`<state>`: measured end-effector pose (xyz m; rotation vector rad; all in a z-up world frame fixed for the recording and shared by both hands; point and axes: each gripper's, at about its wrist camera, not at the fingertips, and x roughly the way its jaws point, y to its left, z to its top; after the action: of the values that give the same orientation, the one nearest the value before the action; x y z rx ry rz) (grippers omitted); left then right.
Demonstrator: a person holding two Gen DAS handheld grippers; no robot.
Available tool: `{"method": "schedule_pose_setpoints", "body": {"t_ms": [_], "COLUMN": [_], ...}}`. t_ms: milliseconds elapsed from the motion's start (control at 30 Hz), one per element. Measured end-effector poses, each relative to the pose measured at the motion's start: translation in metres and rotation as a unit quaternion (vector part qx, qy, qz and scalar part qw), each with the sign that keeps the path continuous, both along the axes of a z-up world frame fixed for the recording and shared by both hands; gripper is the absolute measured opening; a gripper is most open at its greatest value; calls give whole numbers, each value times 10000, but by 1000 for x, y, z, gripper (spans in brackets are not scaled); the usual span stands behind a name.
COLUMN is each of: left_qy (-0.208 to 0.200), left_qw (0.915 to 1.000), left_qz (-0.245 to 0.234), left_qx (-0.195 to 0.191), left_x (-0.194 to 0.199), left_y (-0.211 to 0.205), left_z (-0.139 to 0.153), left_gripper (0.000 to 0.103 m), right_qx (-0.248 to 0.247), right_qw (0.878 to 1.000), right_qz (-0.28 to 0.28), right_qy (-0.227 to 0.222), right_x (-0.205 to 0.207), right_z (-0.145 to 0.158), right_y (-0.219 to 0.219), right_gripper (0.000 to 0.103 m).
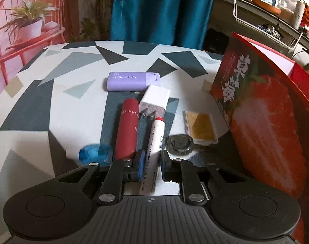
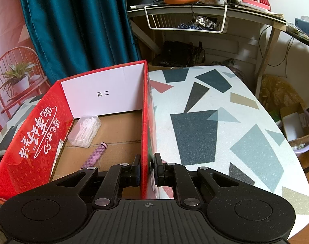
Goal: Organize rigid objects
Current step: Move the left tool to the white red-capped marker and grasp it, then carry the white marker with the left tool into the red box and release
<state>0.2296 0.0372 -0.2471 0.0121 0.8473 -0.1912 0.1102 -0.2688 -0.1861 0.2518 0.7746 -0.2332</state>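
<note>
Nearest the left wrist lens: left gripper (image 1: pixel 151 167), with a white marker pen (image 1: pixel 154 142) lying between its blue pads. Left pad looks to touch the barrel; right pad shows a thin gap, so I cannot tell whether the clamp is firm yet.

Pen lies on the patterned table (image 1: pixel 32 93), red-ringed tip toward 12 o'clock. Red tube (image 1: pixel 127 130) just beside it at 9 o'clock, parallel. White charger plug (image 1: pixel 154 99) at the pen's tip, 12 o'clock. Purple case (image 1: pixel 132 81) beyond that. Blue glass pebble (image 1: pixel 94 154) at 8 o'clock of the gripper. Dark round disc (image 1: pixel 179 143) at 2 o'clock, gold card in a clear sleeve (image 1: pixel 201 127) past it. Red box (image 1: pixel 266 109) stands at 3 o'clock.

Right wrist view: right gripper (image 2: pixel 146 169) clenched on the red box wall (image 2: pixel 144 122), bracing it. Inside lie a clear tub of cotton swabs (image 2: pixel 84 131) and a purple patterned stick (image 2: pixel 95 154), both at 10–11 o'clock.

Step in hand, by my reading: picking up the pen. Next calls for a firm squeeze, a lift clear of the tube and plug, then a carry toward 3 o'clock over the box rim.
</note>
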Motion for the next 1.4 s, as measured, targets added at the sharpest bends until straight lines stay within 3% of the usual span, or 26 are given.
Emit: {"method": "schedule_pose_setpoints", "body": {"t_ms": [567, 833, 1100, 1400], "left_qy": [-203, -129, -551, -1078], "left_qw": [9990, 9996, 9985, 9927], "left_qz": [-75, -36, -32, -482], "left_qx": [395, 245, 61, -253], "left_x": [-20, -18, -17, -16], "left_y": [-10, -5, -8, -36], "left_z": [-3, 0, 30, 77], "left_gripper": [17, 16, 16, 16], "right_qx": [-4, -9, -103, -146], "right_qw": [10000, 10000, 9999, 9999], "right_qz": [1, -4, -9, -13], "right_qy": [-3, 24, 31, 23], "right_x": [0, 0, 1, 1], "right_z": [-1, -2, -1, -1], "right_y": [-1, 0, 1, 2], "right_gripper": [12, 12, 10, 10]}}
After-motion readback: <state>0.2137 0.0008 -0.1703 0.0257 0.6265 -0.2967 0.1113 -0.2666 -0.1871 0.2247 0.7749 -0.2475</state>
